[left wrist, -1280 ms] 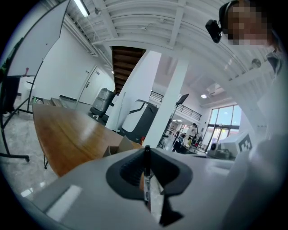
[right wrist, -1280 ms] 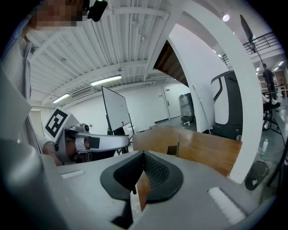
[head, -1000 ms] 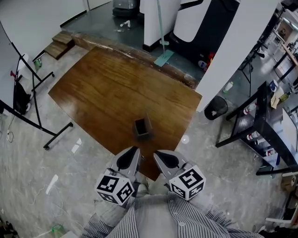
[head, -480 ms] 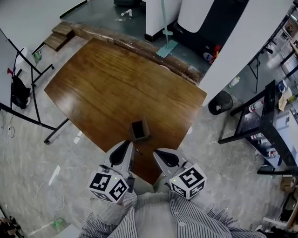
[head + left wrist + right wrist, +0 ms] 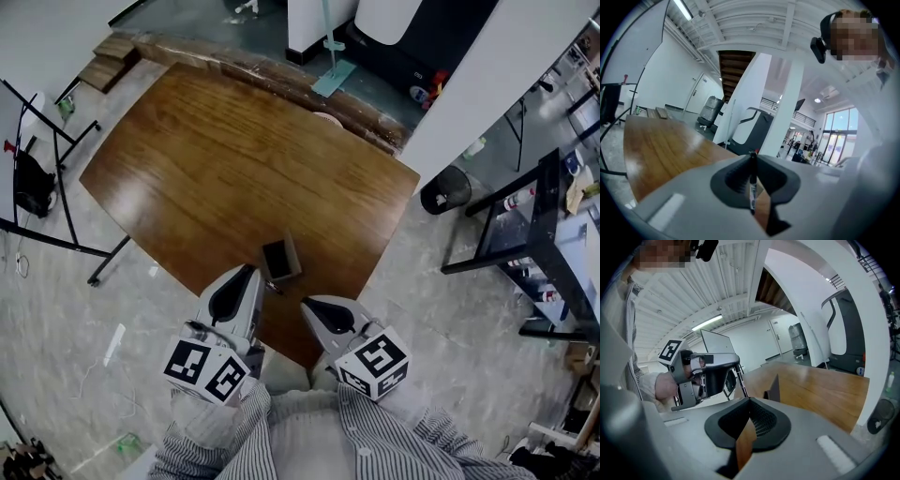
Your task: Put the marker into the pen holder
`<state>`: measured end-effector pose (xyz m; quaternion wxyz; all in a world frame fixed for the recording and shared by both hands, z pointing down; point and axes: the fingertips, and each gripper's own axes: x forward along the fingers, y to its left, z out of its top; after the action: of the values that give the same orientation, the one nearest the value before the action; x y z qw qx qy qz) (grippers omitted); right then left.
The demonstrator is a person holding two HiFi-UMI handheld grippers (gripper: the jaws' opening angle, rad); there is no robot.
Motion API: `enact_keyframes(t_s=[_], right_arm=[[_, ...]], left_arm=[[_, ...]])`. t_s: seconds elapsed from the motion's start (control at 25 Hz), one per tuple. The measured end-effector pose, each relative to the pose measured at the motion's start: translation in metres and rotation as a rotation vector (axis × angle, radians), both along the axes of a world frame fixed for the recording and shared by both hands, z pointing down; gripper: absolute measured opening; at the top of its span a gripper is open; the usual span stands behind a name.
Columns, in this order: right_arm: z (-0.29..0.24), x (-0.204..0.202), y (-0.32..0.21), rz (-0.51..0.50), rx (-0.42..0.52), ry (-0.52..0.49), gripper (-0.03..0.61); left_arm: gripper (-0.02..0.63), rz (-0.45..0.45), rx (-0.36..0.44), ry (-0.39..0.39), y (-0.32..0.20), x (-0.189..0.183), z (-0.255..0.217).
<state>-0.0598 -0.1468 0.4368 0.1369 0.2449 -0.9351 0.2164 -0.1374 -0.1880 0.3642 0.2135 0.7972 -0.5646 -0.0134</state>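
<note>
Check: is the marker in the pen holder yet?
No, the left gripper holds the marker between its jaws, outside the pen holder.

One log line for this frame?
left gripper: shut on marker | right gripper: shut, empty | pen holder: marker not yet in

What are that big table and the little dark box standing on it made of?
Table: looks like wood under a glossy varnish, since brown grain streaks and pale reflections show across the top.
Pen holder: dark, matte, square and open-topped. It may be plastic or stained wood, but it is too small to tell.
</note>
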Motion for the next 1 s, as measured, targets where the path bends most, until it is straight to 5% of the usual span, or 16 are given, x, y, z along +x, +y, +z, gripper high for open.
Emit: enact_keyframes(t_s=[0.44,1.0], right_arm=[[0.021,0.0,-0.014,0.051,-0.049,0.012,0.0],[0.045,-0.006,-0.03,0.103,-0.085,0.009,0.0]], left_arm=[[0.035,0.065,0.056,-0.058,-0.037,0.001,0.006],[0.035,0.141,-0.057,-0.129,-0.045,0.014,0.08]])
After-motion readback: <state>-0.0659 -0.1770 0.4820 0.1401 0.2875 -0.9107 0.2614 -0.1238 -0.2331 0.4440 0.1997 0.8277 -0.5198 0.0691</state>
